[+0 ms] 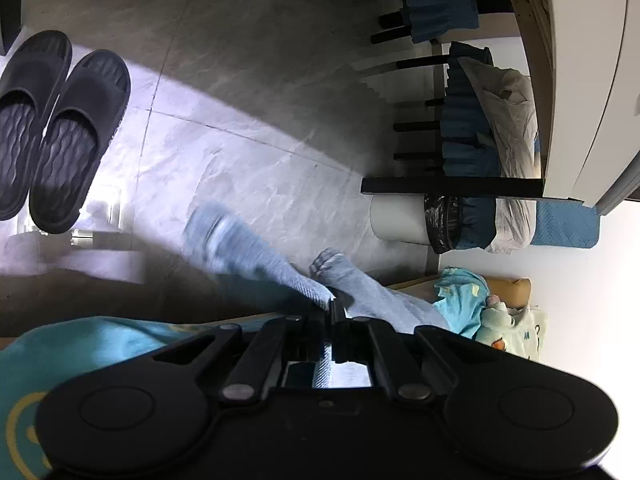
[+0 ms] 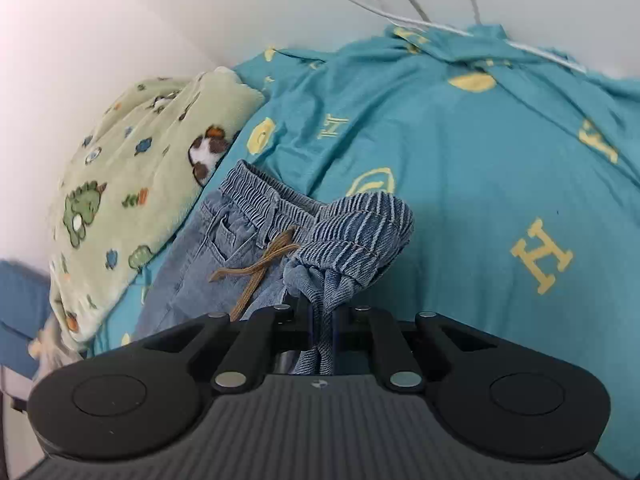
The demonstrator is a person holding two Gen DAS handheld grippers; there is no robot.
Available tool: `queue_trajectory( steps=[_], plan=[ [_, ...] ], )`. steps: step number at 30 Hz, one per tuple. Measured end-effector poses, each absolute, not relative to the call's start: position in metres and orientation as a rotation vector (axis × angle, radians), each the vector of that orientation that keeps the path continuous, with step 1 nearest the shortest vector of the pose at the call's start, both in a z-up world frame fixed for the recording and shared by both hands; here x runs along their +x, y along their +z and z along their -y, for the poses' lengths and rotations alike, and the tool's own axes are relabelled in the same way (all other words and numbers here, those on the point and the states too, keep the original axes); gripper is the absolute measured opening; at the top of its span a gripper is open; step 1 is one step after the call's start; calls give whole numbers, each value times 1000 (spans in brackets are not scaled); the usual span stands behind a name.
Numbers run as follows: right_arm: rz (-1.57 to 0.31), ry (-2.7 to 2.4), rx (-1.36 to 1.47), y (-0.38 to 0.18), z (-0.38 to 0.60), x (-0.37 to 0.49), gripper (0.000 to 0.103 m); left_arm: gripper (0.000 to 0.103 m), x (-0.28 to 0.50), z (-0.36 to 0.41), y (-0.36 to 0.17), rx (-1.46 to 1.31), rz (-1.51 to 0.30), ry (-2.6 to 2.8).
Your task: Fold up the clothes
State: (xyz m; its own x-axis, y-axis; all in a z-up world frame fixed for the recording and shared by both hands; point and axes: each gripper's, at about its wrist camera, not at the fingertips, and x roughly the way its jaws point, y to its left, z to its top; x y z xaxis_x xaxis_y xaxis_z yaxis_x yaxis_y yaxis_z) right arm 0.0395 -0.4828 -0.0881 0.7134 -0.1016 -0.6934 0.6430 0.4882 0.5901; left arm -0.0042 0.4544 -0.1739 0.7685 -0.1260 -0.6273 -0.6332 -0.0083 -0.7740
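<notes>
A pair of light blue denim pants with an elastic waistband (image 2: pixel 256 200) and a brown drawstring (image 2: pixel 260 264) lies on the teal bed sheet (image 2: pixel 480 168). My right gripper (image 2: pixel 320 304) is shut on a bunched part of the waistband (image 2: pixel 356 224), lifted off the sheet. My left gripper (image 1: pixel 334 304) is shut on the leg end of the pants (image 1: pixel 256 256). The two legs (image 1: pixel 368 292) hang past the bed edge above the floor.
A green dinosaur blanket (image 2: pixel 132 200) lies left of the pants by the white wall. Black slippers (image 1: pixel 60 128) stand on the grey tiled floor (image 1: pixel 240 120). A white bin with a black bag (image 1: pixel 416 220), chair legs and hanging blue cloth (image 1: pixel 440 0) are beyond.
</notes>
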Motion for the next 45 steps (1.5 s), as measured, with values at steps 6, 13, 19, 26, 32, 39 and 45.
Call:
queue_trajectory(
  steps=[6,13,19,26,32,39,45],
  plan=[
    [-590,-450,1000,-52,496,86,8,2,54,-459,-132,-1556,-632,461],
    [-609,-467,968,-22,493,211,8,2,182,-450,-105,-1533,-691,535],
    [-675,-491,928,-59,494,319,8,2,294,-441,-121,-1449,-780,597],
    [-727,-486,871,-115,499,382,8,2,390,-425,-172,-1300,-884,670],
    [-728,-417,696,-134,488,389,10,18,402,-404,-196,-1178,-909,577],
    [-614,-272,588,-101,481,327,49,29,374,-350,-146,-884,-809,392],
    [-613,-296,482,-85,467,264,49,33,332,-263,-85,-642,-748,214]
  ],
)
